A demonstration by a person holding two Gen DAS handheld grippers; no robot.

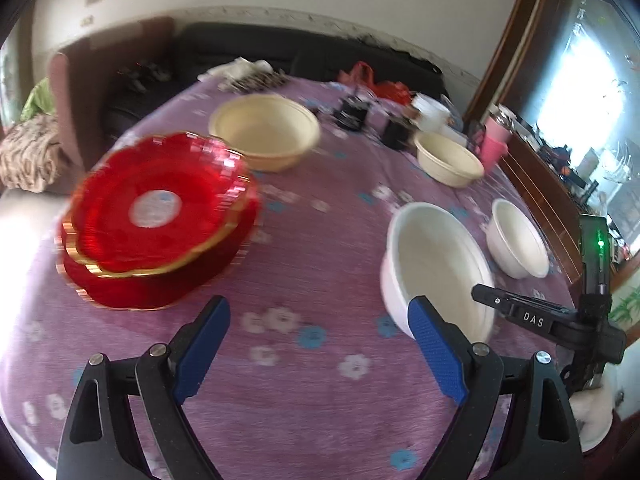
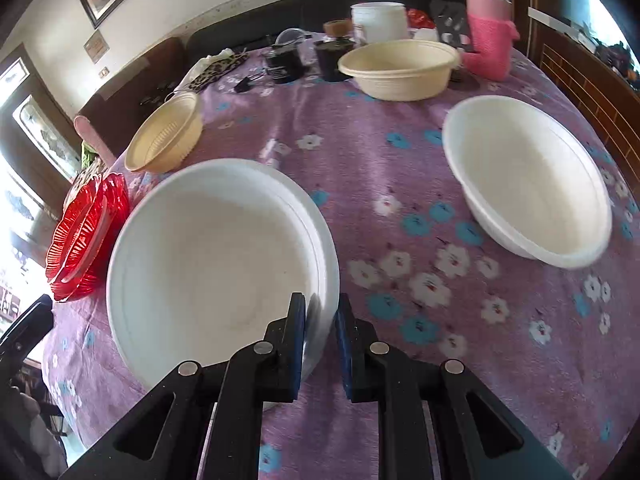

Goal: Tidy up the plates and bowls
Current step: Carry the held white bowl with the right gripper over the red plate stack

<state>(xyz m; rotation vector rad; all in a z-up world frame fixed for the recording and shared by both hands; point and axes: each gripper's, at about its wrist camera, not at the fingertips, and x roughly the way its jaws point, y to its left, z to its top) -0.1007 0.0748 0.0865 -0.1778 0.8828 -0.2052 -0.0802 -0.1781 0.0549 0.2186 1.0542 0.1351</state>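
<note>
My right gripper is shut on the near rim of a large white bowl, one pad inside and one outside the wall. The same white bowl shows in the left wrist view with the right gripper at its rim. A second white bowl sits to the right, also seen as the smaller white bowl. Two cream bowls stand farther back. A stack of red gold-rimmed plates lies left. My left gripper hangs open above bare cloth between plates and bowl.
A purple flowered tablecloth covers the round table. At the far edge stand dark jars, a white tub, a pink bottle and a red bag. A dark sofa and a wooden chair back border the table.
</note>
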